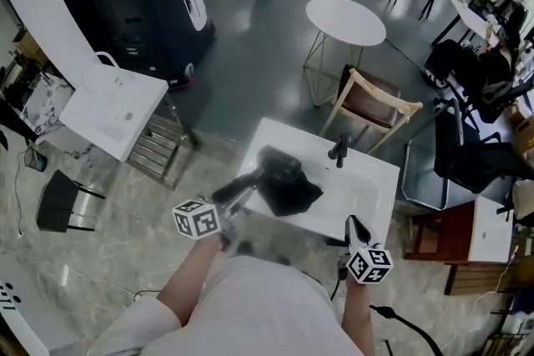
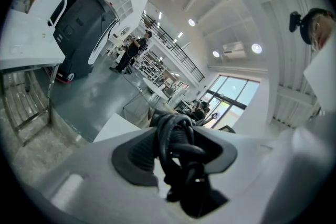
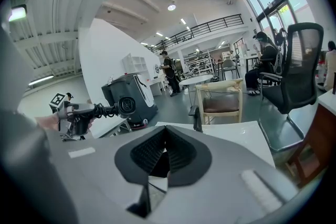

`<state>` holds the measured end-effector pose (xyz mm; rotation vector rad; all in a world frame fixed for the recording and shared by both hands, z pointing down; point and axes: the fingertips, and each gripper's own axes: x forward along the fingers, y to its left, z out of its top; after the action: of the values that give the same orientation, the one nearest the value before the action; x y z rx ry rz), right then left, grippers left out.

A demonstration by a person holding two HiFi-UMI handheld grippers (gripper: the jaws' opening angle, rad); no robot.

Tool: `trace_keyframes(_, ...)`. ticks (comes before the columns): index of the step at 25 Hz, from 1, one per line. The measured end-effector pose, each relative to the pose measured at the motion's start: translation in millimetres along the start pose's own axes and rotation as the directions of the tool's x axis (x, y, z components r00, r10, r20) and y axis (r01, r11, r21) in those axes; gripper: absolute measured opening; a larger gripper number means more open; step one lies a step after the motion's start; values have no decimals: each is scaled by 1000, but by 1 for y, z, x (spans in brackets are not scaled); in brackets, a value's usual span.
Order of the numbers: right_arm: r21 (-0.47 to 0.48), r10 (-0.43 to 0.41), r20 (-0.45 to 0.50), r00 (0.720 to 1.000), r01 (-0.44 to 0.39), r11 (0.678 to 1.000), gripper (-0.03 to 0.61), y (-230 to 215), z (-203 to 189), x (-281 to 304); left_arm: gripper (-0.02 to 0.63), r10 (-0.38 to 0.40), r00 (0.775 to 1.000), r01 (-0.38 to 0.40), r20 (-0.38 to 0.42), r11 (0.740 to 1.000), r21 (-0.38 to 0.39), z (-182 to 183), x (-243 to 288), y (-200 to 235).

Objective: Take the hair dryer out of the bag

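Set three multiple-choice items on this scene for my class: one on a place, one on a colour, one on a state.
1. Where does the black bag lie?
A. on the white table
B. on the floor
C. on a chair

2. What colour is the hair dryer?
A. white
B. black
C. red

3. How are the right tongs?
A. shut on the bag
B. shut on the hair dryer
C. shut, empty

Key: 1 A, it rests on the tabletop; 2 B, body and cord show black in the left tongs; 3 C, the pads meet with nothing between.

Left gripper (image 1: pixel 227 209) holds the hair dryer (image 1: pixel 250 182) by the black bag (image 1: pixel 294 198) on the table (image 1: pixel 367 179).
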<state>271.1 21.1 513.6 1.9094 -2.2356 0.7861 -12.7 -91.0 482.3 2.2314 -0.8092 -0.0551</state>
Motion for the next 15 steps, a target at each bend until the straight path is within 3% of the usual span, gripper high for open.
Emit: trace_keyframes(15,1,-24,8,1000,24,1000,5,9,5,11,195,-23,1000,23,-21,1000,-11,8,6,15)
